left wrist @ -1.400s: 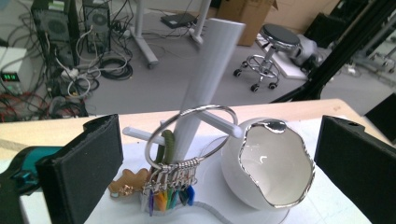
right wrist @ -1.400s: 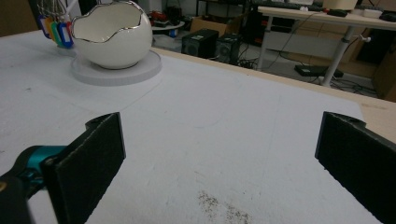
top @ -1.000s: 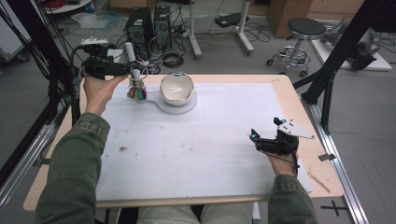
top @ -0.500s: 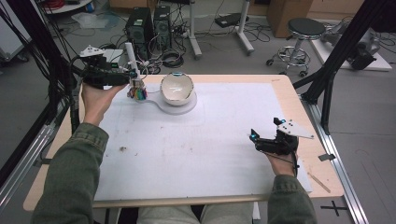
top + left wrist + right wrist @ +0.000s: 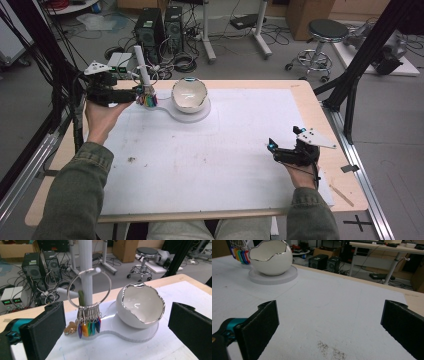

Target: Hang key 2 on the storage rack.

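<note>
Right now our left claw (image 5: 112,322) hangs wide open, empty, just in front of the key ring (image 5: 89,290), which hangs on a peg of the white post (image 5: 85,267) with its coloured tags (image 5: 88,327) dangling straight down, beside the egg-shaped bowl (image 5: 140,306). Our right claw (image 5: 280,150), also open, rests well apart on the counter (image 5: 225,165), so the left is nearer.

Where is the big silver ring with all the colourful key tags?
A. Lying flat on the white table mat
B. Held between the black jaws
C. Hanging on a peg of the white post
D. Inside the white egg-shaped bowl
C: in the left gripper view the big silver ring with colourful key tags hangs from a peg on the white post, beside the white egg-shaped bowl.
</note>
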